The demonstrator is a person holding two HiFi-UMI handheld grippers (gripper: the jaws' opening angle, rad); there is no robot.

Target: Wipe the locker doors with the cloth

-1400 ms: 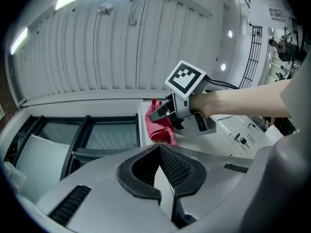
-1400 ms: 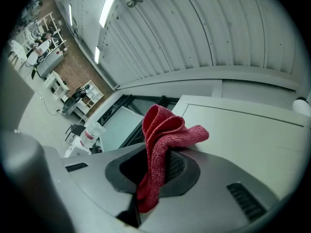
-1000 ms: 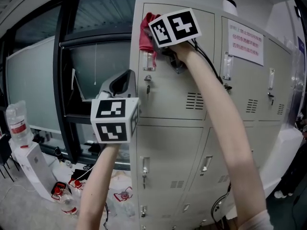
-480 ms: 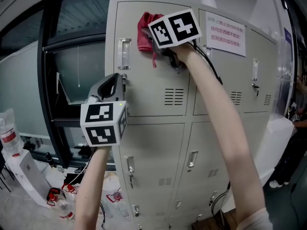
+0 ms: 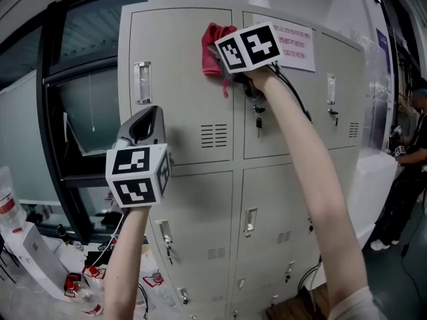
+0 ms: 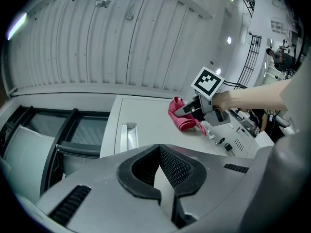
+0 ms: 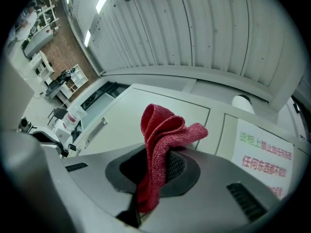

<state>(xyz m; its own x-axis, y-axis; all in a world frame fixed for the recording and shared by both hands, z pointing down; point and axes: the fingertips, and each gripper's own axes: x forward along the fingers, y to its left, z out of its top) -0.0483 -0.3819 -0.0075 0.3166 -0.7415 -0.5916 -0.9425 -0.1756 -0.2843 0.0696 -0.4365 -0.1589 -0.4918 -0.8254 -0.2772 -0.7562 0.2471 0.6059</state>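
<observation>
Pinching the red cloth [image 7: 163,140] between its closed jaws, the right gripper [image 7: 155,178] lets the fabric bunch up and spill out past the pads in loose folds, with a short tail hanging down on the near side of the jaws. Just ahead of the jaws, the cloth meets the upper-left locker door [image 5: 180,79], close to the door's top right corner; in the head view it looks pressed against the grey panel. To the right of these jaws and slightly farther on, a paper notice [image 7: 265,157] with printed characters is stuck on the neighbouring door.

Lower down and to the left, the left gripper [image 6: 163,178] has its jaws drawn together with nothing between the pads. It is held off the lockers, pointing up at the same door. Ahead of its jaws and a little to the left sits the door's upright handle [image 6: 127,135]; farther ahead and to the right, the cloth and the right gripper are in sight against the panel. Vent slots [image 5: 214,136] lie on the door beside the left gripper's jaws in the head view.

Well beyond both pairs of jaws, a dark window frame [image 5: 50,112] stands left of the lockers, and a person [image 5: 408,159] stands at the far right edge.
</observation>
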